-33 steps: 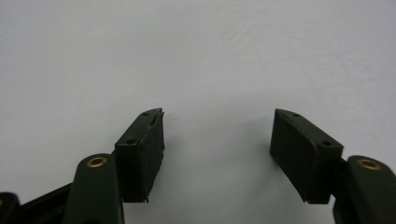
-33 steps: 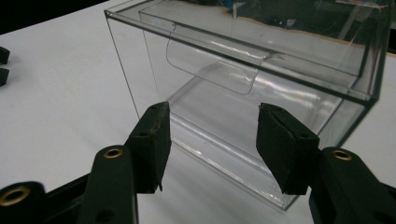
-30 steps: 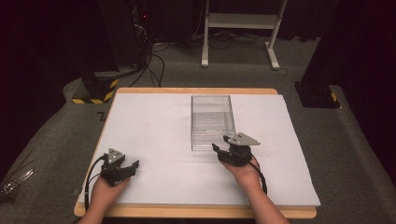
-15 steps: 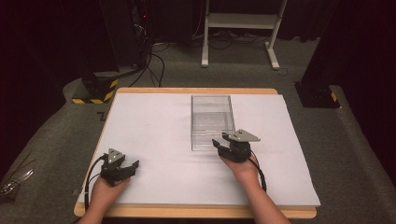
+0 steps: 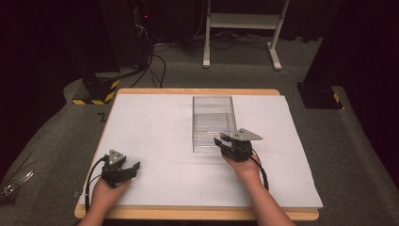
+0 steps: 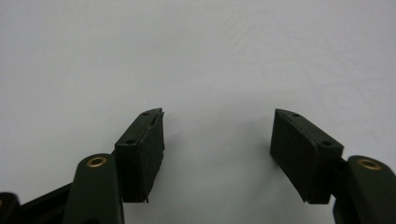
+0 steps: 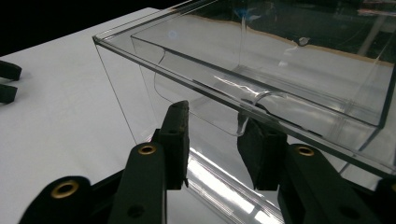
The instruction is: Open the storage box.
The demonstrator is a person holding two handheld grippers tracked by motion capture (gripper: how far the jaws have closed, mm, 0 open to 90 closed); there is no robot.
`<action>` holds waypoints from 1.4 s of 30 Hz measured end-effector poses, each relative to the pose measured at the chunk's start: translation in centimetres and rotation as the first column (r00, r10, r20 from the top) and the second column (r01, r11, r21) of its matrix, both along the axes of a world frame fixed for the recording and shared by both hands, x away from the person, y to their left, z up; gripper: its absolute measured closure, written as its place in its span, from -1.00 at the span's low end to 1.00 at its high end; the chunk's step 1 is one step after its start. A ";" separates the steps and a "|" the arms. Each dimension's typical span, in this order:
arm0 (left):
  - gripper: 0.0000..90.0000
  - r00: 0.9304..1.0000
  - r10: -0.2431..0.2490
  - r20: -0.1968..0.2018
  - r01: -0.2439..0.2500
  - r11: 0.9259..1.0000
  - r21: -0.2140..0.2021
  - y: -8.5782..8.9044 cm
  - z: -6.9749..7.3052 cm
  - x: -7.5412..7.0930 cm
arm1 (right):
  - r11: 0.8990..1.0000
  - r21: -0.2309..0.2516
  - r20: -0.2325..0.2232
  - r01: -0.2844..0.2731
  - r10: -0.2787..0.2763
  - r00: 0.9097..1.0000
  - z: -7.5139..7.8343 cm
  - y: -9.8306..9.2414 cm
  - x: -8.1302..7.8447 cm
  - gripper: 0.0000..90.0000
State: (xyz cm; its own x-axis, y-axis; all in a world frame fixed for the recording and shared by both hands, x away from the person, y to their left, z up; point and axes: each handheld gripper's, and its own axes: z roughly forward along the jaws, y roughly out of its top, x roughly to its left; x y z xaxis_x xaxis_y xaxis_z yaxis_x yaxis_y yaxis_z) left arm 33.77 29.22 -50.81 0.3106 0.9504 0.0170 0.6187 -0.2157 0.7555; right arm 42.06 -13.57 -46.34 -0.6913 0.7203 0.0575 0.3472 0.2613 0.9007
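Clear plastic box (image 5: 212, 120) is sitting centre frame on the white sheet (image 5: 155, 127). Right gripper (image 5: 220, 141) is closing in on its near wall, jaws part-open, gripping nothing; square up before clenching. Left gripper (image 5: 134, 167) is idling released, lower left.

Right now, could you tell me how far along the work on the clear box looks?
Done: the right gripper has reached the clear box, jaws open astride its near wall. In hand: nothing gripped yet. Left: closing and moving it; the left gripper waits open over the white sheet.
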 end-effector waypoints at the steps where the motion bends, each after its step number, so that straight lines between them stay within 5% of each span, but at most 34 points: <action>1: -0.22 1.000 0.000 0.000 0.000 1.000 0.000 0.0 0.0 0.0 | 1.000 0.000 0.000 0.000 0.000 1.000 0.0 0.0 0.0 0.44; 15: -0.22 1.000 0.000 0.001 0.000 1.000 0.003 0.0 0.0 0.0 | 0.999 0.014 0.009 -0.039 0.039 0.999 -0.4 -0.4 0.3 0.48; 28: -0.22 1.000 -0.001 0.002 0.001 1.000 0.003 0.0 0.0 0.0 | 0.996 0.058 0.003 -0.074 0.074 0.997 -0.7 -1.6 0.3 0.71; 42: -0.22 1.000 -0.001 0.001 0.001 1.000 0.003 0.0 0.0 0.0 | 0.991 0.083 -0.006 -0.106 0.106 0.994 -0.8 -2.4 -1.3 0.76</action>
